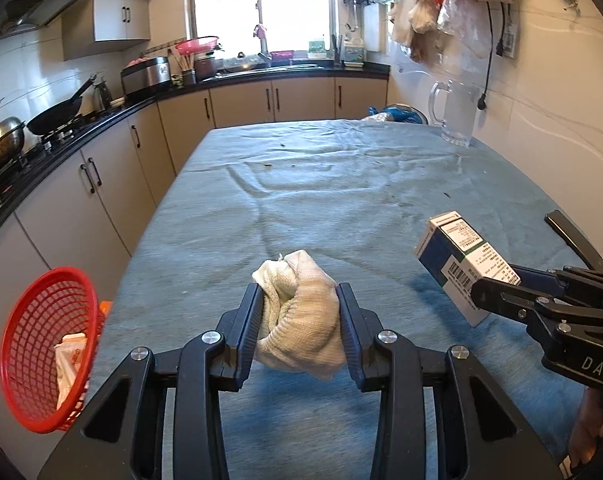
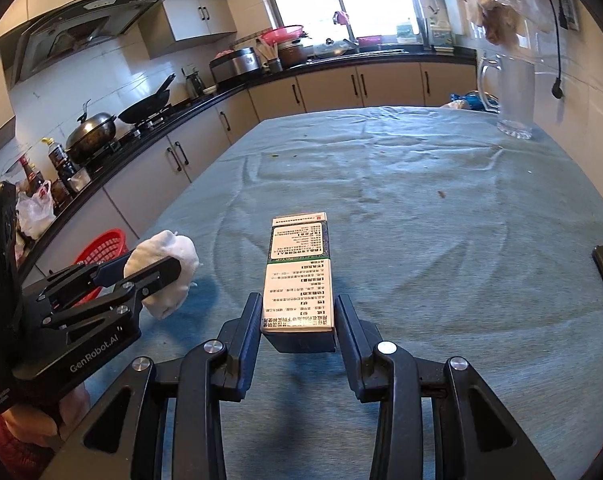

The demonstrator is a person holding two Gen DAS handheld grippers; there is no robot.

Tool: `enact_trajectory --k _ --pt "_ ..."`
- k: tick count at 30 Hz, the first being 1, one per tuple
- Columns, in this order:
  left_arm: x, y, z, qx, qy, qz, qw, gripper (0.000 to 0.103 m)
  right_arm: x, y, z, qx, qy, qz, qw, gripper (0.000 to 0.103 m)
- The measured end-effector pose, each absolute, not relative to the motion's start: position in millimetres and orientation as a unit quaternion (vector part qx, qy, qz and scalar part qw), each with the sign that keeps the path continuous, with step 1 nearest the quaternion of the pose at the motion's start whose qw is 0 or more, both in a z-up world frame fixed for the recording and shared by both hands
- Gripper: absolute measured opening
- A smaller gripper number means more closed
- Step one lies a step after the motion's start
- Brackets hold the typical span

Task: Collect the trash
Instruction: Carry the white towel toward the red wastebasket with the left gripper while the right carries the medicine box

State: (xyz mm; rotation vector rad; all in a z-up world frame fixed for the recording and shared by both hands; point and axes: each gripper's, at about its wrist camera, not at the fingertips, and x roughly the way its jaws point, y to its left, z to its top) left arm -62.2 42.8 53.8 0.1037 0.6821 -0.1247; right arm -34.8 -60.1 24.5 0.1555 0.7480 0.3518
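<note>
Daylight from blown-out window (image 1: 261,4); soft shadows on tablecloth (image 1: 341,208); sharp centre, strong fisheye bending, dark corners.

off-white ribbed cloth wad (image 1: 301,312), blue and white box (image 1: 457,268) with green band and black barcode, red mesh basket (image 1: 41,344), faded blue-grey tablecloth (image 1: 341,200), black grippers.

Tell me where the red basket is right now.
The red basket sits off the table's left edge, low in the left wrist view, left of the left gripper holding the crumpled tissue.
</note>
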Motion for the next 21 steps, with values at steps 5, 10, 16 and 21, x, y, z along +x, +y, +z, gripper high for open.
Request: enact_trajectory --k 5,10,16,21 --pt "-68.7 60.1 57.1 0.040 0.329 -0.051 0.942 0.036 -37.5 -47.3 28.0 0.068 0.364 0.180 0.911 0.039" --pt "-73.5 74.2 60.1 0.031 0.324 -0.041 0.944 0.036 -37.2 -34.3 29.1 0.061 0.368 0.190 0.908 0.040" --pt "-77.8 95.9 63.1 0.017 0.320 -0.027 0.947 0.036 -37.8 -13.9 34.4 0.051 0.367 0.203 0.907 0.039" --pt "-81.4 117.1 65.6 0.002 0.316 -0.012 0.949 0.036 -37.1 5.7 38.9 0.043 0.365 0.219 0.904 0.040"
